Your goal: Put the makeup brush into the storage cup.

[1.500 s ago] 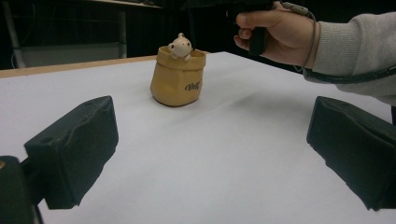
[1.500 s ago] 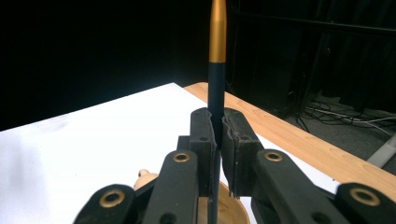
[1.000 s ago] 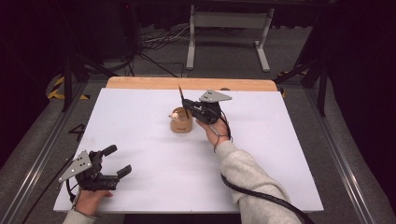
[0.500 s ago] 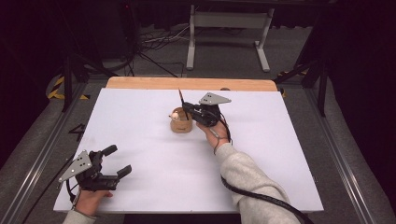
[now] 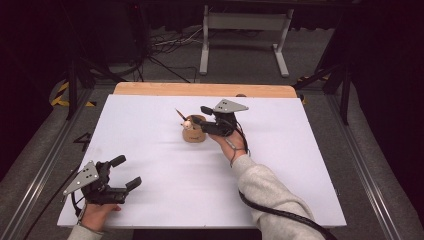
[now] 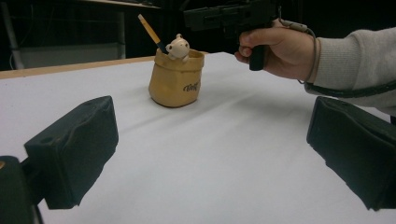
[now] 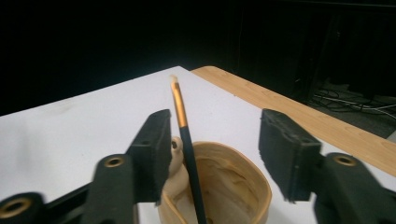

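A tan sack-shaped pot (image 5: pixel 193 132) with a small bear figure on its rim stands mid-table. A brush (image 5: pixel 180 114) with a dark handle and an orange band leans inside it. My right gripper (image 5: pixel 204 120) hovers just right of the pot's mouth, open. In the right gripper view the brush (image 7: pixel 184 135) rises between the jaws of that gripper (image 7: pixel 215 140) without touching either, above the pot (image 7: pixel 219 186). My left gripper (image 5: pixel 127 171) rests open at the front left, nothing in it. The left gripper view looks past its own gripper (image 6: pixel 210 140) to the pot (image 6: pixel 176 79), the brush (image 6: pixel 150 31) and the right gripper (image 6: pixel 224 16).
The white tabletop (image 5: pixel 300 150) has a wooden strip (image 5: pixel 200 90) along its far edge. Beyond it, a metal stand (image 5: pixel 245 30) and cables lie on the dark floor. Rails run along both table sides.
The brush stood higher at the right gripper's jaws; now it sits lower in the pot and leans left. The right hand shifted slightly. The left gripper has stayed put.
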The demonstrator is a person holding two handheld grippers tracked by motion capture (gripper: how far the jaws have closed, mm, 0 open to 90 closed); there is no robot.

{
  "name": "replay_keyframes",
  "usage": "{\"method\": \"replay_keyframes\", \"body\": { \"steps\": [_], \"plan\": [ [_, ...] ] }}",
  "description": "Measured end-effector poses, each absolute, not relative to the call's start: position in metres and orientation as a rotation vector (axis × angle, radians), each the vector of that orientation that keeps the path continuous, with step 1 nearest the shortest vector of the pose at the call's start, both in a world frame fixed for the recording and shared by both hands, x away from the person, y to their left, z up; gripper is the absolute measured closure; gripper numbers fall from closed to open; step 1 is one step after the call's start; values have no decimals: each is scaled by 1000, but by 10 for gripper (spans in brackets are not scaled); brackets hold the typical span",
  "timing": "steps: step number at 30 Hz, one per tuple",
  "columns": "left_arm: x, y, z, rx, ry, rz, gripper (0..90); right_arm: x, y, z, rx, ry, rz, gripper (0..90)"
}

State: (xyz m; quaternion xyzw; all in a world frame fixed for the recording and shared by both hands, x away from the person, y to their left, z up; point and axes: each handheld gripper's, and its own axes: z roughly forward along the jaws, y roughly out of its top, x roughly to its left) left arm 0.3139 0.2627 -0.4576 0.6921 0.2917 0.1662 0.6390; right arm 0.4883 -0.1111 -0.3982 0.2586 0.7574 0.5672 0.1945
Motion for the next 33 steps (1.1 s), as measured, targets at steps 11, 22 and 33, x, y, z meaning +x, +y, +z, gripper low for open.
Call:
{"method": "replay_keyframes", "body": {
  "steps": [11, 22, 33],
  "plan": [
    [309, 266, -457, 1575, 670, 388, 29, 472, -121, -371, 678, 2143, 1609, 136],
    [307, 266, -457, 1575, 674, 390, 29, 453, -144, -354, 627, 2151, 1680, 1],
    [309, 265, -457, 1576, 673, 385, 29, 434, -175, -345, 569, 2135, 1662, 0]
  ]
}}
